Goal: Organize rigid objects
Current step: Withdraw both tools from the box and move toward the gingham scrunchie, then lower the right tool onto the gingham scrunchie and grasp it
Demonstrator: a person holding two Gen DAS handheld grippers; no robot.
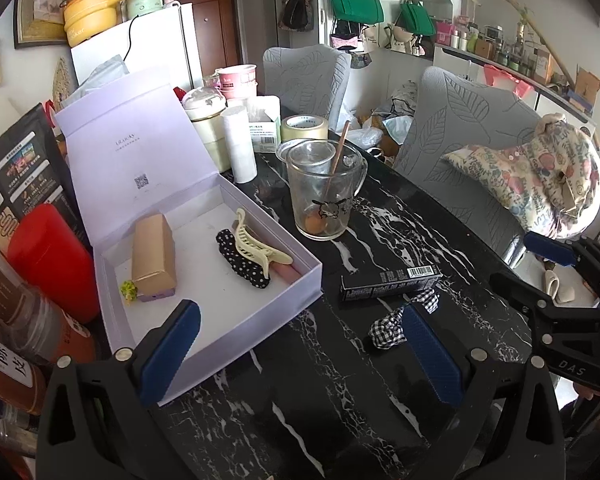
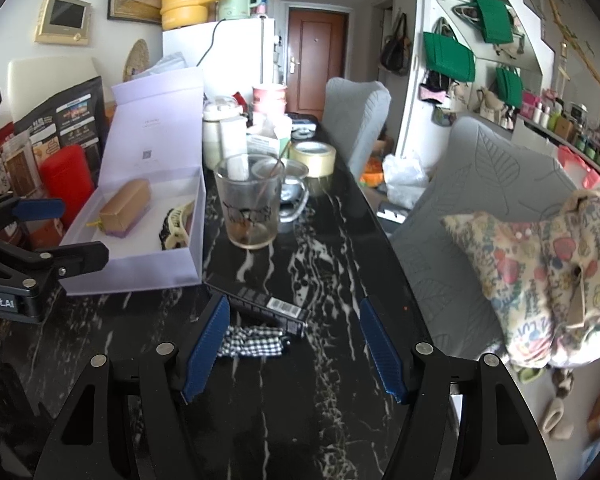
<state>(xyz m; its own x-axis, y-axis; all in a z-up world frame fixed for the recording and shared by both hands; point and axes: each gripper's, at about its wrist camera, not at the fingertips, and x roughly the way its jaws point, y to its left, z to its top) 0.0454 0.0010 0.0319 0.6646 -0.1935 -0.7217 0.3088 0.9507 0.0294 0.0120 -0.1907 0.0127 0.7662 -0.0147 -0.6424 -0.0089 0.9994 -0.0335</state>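
At nine o'clock the open box [image 1: 204, 320] is seen on the table [image 1: 340, 380]. The black carton [image 2: 268, 308] lies at twelve o'clock of the right gripper [image 2: 292, 344], whose fingers [image 2: 206, 344] are spread and empty, as are the left gripper's [image 1: 296, 352]. The carton should be straddled across its narrow width, with the checked cloth [image 2: 252, 344] avoided.

One open lilac box [image 1: 188, 184], one gold carton [image 1: 153, 258], one cream hair claw [image 1: 256, 246], one black carton [image 1: 390, 282], one checked scrunchie [image 1: 384, 330], one glass mug [image 1: 320, 196], one tape roll [image 1: 304, 128], two grey chairs [image 1: 460, 140], three green bags [image 1: 354, 4]

Slim black carton [image 1: 390, 283] lies flat on marble table [image 1: 400, 220], beside open lilac box [image 1: 204, 320]
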